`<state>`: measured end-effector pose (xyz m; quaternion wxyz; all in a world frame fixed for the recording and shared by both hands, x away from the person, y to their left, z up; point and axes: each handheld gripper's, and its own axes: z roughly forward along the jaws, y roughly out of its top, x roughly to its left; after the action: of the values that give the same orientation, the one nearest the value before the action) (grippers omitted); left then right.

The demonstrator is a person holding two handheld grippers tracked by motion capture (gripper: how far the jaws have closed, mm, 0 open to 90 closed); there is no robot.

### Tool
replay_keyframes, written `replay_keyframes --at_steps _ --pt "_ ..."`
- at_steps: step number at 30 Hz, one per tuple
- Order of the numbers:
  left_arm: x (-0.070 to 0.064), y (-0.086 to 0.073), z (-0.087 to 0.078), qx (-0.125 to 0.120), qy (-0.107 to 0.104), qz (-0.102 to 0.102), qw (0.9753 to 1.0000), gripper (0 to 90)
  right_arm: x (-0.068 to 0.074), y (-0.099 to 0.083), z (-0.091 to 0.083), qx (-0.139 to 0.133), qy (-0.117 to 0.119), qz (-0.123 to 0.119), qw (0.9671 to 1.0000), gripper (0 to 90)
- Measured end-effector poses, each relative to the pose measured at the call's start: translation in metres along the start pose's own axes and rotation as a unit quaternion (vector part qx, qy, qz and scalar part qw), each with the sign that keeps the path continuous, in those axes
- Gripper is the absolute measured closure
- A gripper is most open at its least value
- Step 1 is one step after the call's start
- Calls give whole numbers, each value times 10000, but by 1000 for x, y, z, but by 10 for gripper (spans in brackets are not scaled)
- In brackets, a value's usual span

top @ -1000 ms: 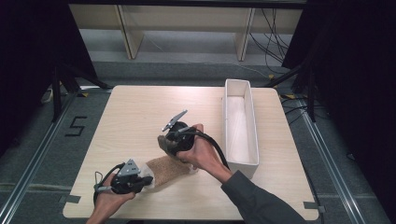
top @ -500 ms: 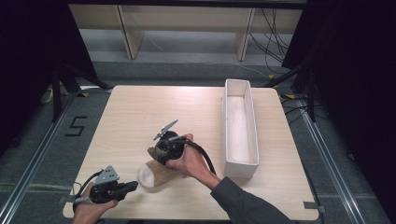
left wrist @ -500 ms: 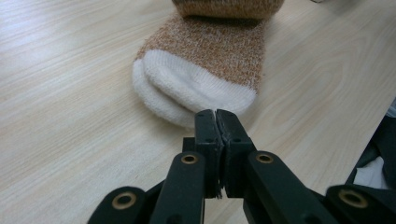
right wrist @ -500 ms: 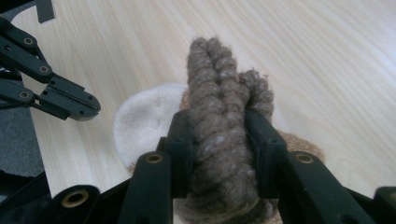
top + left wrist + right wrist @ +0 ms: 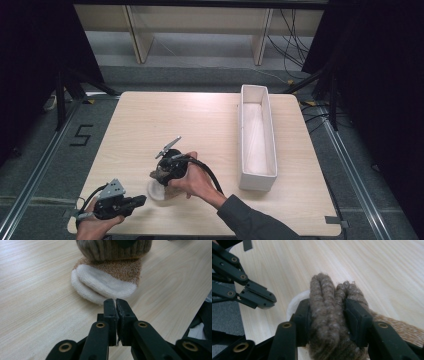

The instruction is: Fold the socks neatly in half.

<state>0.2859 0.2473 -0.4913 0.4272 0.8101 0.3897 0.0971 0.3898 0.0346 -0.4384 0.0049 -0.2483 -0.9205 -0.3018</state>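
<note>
Right now the right gripper (image 5: 332, 315) is squeezed tight on a fold of the sock (image 5: 329, 305), with the fuzzy brown wool bunched up between its two black jaws. Down at the near left corner of the table (image 5: 200, 120), the left gripper (image 5: 115, 305) has its jaws pressed together and holds nothing; its tip sits just in front of the sock's white toe and does not touch it. From the high view, the sock (image 5: 156, 191) is a small pale lump near the front edge, partly under the right gripper (image 5: 161, 175), and the left gripper (image 5: 140, 200) lies just beside it. That view also shows a long white tray (image 5: 257, 145) far off to the right. Up close, the left gripper view shows the sock (image 5: 107, 280) has a white toe, an orange-brown band and grey-brown ribs.
</note>
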Motion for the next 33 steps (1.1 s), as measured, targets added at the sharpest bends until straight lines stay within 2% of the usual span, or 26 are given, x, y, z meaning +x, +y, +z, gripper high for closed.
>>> replay_keyframes --at_steps 1,3,4,5,6,10,13,15,17,22,23,25,26,27,29,30,31,32,33 --pt "-1 -1 1 -83 23 -90 9999 853 2 0 2 4 54 23 10000 539" --pt "1 -2 -2 -1 49 -59 10000 852 2 0 3 -4 80 19 10000 522" --pt "2 -2 -3 -14 56 -55 10000 851 4 1 4 -26 165 22 9999 490" --pt "2 -2 -3 -14 56 -55 10000 851 4 1 4 -26 165 22 9999 490" --pt "2 -3 -2 -114 59 -133 9998 851 5 1 4 -32 229 60 9997 487" --pt "2 -4 -3 -119 54 -124 9998 847 11 3 2 -102 316 -18 9994 484" --pt "3 -3 -3 -133 74 -140 9998 847 15 5 -8 -240 461 -44 9986 504" --pt "3 -3 -4 -84 86 -99 9999 850 14 5 -15 -306 437 -92 9985 533" --pt "2 -1 -5 -177 101 -134 9997 852 13 6 -19 -324 471 -62 9983 559" --pt "-1 4 -5 -259 31 -77 9996 860 -3 0 -36 -352 267 -69 9990 633" --pt "-1 6 -4 -234 41 -33 9997 860 -11 -5 -39 -383 190 -199 9989 636" --pt "-2 8 1 -285 37 -37 9996 860 -12 -8 -40 -326 198 -186 9991 636" --pt "-2 11 2 -242 44 -34 9997 861 -10 -11 -41 -216 231 -34 9995 638" --pt "-2 12 5 -272 44 -26 9996 863 -10 -14 -40 -214 266 -95 9994 639" --pt "-1 16 11 -155 35 48 9999 863 -5 -18 -38 -96 336 -75 9994 630" --pt "-1 17 13 -118 70 66 9999 864 -3 -20 -36 -103 378 -196 9990 622" --pt "0 19 15 -17 77 162 9998 864 -1 -22 -34 -91 383 -201 9990 613" --pt "0 19 20 -100 55 69 9999 864 2 -23 -32 -69 411 -250 9988 598" --pt "2 21 19 88 86 229 9997 867 4 -24 -28 -49 401 -317 9987 589"
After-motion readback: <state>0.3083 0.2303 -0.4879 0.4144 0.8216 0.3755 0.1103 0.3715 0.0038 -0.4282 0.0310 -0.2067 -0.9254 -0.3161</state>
